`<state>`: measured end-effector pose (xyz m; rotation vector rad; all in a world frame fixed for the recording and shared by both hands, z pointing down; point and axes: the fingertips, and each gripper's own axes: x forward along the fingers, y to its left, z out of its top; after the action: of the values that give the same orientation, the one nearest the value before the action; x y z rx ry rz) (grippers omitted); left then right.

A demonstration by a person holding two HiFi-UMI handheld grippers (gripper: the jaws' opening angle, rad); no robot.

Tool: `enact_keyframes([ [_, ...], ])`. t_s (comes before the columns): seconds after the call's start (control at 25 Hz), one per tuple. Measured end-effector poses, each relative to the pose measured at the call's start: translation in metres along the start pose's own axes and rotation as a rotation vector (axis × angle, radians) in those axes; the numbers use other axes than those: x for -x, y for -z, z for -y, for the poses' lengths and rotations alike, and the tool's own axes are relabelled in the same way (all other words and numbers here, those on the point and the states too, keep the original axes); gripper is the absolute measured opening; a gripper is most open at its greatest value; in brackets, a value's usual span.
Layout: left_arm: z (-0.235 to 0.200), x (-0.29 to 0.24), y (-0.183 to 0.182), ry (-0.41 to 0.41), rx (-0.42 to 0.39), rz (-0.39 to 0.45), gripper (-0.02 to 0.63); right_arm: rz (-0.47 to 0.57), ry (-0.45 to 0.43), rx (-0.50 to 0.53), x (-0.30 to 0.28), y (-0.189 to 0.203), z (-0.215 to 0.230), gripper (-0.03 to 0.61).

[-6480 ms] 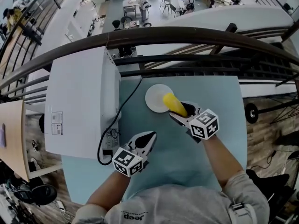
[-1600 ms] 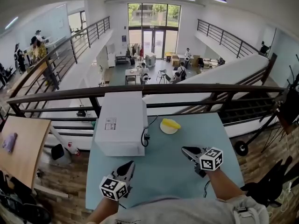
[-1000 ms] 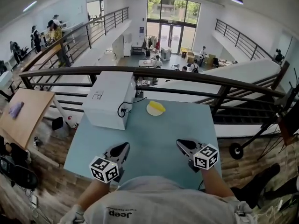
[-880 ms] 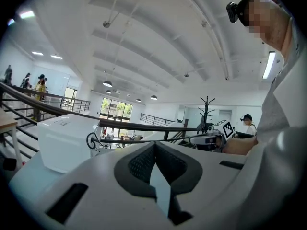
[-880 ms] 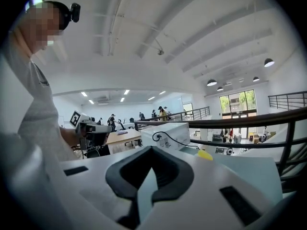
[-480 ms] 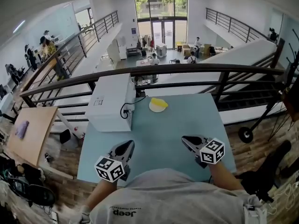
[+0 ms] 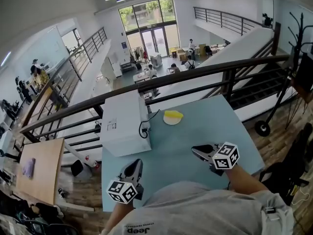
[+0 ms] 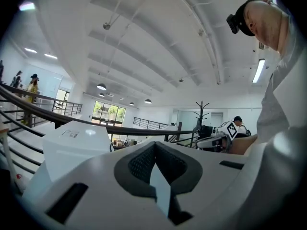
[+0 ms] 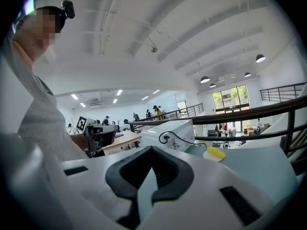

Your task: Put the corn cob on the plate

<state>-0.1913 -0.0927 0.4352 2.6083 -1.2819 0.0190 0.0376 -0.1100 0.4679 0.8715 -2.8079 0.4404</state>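
A pale blue table (image 7: 205,126) is sitting mid-frame on a mezzanine, with a dark railing (image 7: 195,72) running behind it above an open hall. The corn cob (image 7: 173,114) is lying on the white plate (image 7: 170,121) near the table's far edge. A white appliance (image 7: 122,124) is filling the table's left side. At the bottom, the left gripper (image 7: 134,165) and right gripper (image 7: 197,151) are hovering well apart from the plate, jaws pressed together, empty.

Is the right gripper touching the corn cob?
Apart. Head view shows bare table between the right gripper and the corn cob on the plate.
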Motion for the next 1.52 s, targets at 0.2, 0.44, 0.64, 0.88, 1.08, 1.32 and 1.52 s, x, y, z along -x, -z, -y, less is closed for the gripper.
enact_keyframes([
  [0.2,-0.006,-0.001,0.005,-0.002,0.019,0.007,0.009,-0.006,-0.018,-0.006,-0.006,-0.006,-0.002,0.018],
  [0.44,0.016,-0.015,0.009,0.014,0.019,0.013,0.009,-0.011,-0.023,-0.033,0.007,0.001,0.011,0.018],
  [0.64,0.016,-0.016,0.014,-0.021,0.029,0.024,0.009,-0.021,-0.042,-0.021,0.007,0.001,0.02,0.017],
  [0.88,0.015,-0.013,0.02,-0.038,0.049,0.021,0.009,-0.039,-0.056,-0.014,0.006,0.004,0.02,0.017],
  [1.08,0.016,-0.013,0.014,-0.029,0.03,0.017,0.009,-0.035,-0.057,-0.014,0.003,0.005,0.017,0.017],
  [1.32,0.012,-0.012,0.013,-0.026,0.025,0.015,0.009,-0.034,-0.051,-0.018,0.003,0.006,0.015,0.018],
  [1.52,0.017,-0.015,0.013,-0.01,0.024,0.013,0.009,-0.039,-0.04,-0.022,0.007,0.01,0.017,0.017],
])
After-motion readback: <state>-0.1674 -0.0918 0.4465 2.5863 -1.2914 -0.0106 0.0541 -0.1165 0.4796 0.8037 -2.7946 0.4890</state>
